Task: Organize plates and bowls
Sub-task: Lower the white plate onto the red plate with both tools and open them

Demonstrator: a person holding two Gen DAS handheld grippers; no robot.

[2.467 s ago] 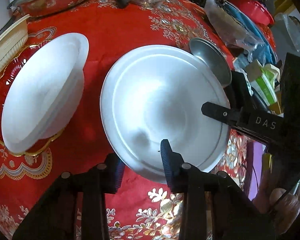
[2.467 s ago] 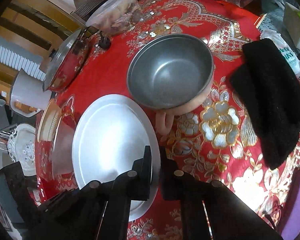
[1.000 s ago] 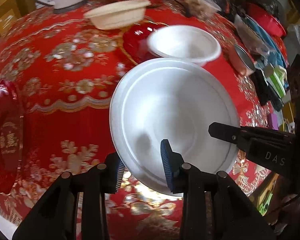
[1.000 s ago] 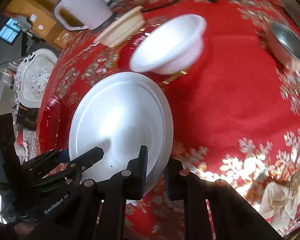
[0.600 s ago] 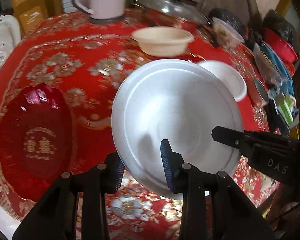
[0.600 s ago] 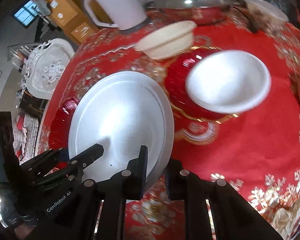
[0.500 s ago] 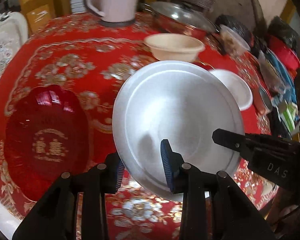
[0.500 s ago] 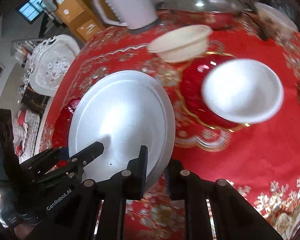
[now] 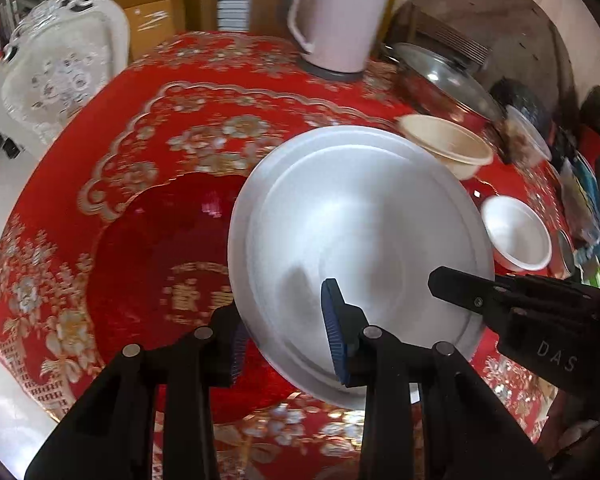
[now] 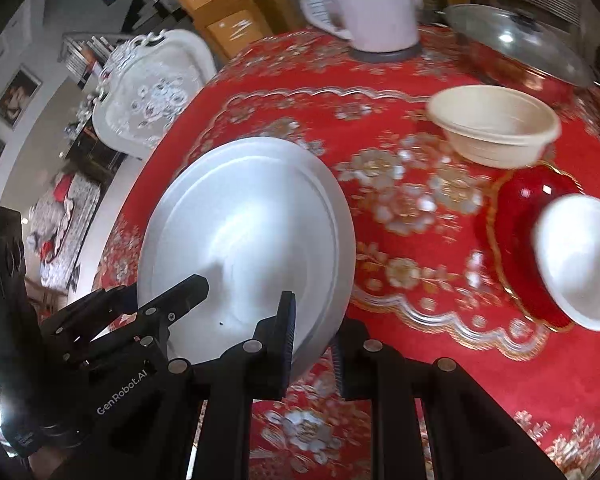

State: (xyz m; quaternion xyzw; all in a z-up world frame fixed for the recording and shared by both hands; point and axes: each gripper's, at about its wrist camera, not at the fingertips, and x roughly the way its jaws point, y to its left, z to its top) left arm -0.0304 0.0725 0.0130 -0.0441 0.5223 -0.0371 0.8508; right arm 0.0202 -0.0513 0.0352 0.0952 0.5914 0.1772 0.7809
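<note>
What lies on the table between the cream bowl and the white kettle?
In the right wrist view, only bare red tablecloth lies between the cream bowl and the white kettle; nothing stands there.

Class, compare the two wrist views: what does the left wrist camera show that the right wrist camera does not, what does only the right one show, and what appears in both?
Only the left wrist view shows the large dark red plate lying flat on the tablecloth below the held plate, and the clutter at the table's far right edge.

Only the right wrist view shows the framed pictures on the wall.

Both show the white plate gripped at its rim by the left gripper and the right gripper, plus the kettle, cream bowl and white bowl.
</note>
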